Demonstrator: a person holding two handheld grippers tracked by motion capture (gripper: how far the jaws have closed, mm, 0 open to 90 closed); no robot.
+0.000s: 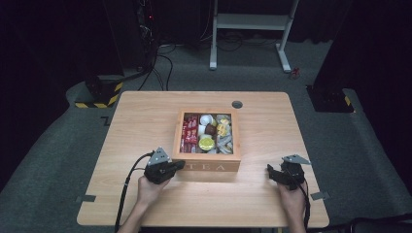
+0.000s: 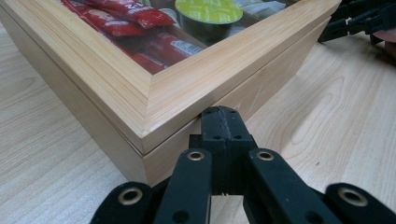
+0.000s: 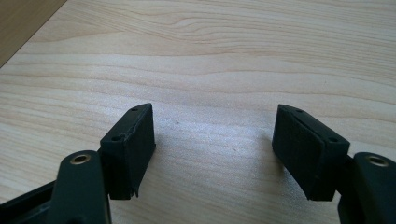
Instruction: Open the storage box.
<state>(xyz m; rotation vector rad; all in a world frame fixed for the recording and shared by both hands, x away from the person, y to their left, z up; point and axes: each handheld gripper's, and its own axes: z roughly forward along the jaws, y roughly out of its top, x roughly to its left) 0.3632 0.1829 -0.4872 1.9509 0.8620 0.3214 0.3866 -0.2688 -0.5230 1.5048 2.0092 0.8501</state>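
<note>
A wooden tea box [image 1: 209,166] with a glass-topped lid sits mid-table, "TEA" on its front face. Through the lid I see red sachets [image 1: 190,130], a green-topped capsule [image 1: 206,143] and other small packets. My left gripper [image 1: 180,165] lies at the box's front left corner. In the left gripper view its jaws [image 2: 223,116] are pressed together with nothing between them, their tip right at the corner of the box [image 2: 196,88], just below the lid seam. My right gripper [image 1: 270,171] rests to the right of the box, apart from it. Its jaws [image 3: 215,140] stand wide open over bare wood.
The wooden table [image 1: 145,116] has a round cable hole [image 1: 237,104] behind the box. Beyond the far edge are a white desk frame [image 1: 252,22], cables on the grey floor and a yellow-and-black striped base [image 1: 99,97]. My right gripper [image 2: 359,21] also appears past the box.
</note>
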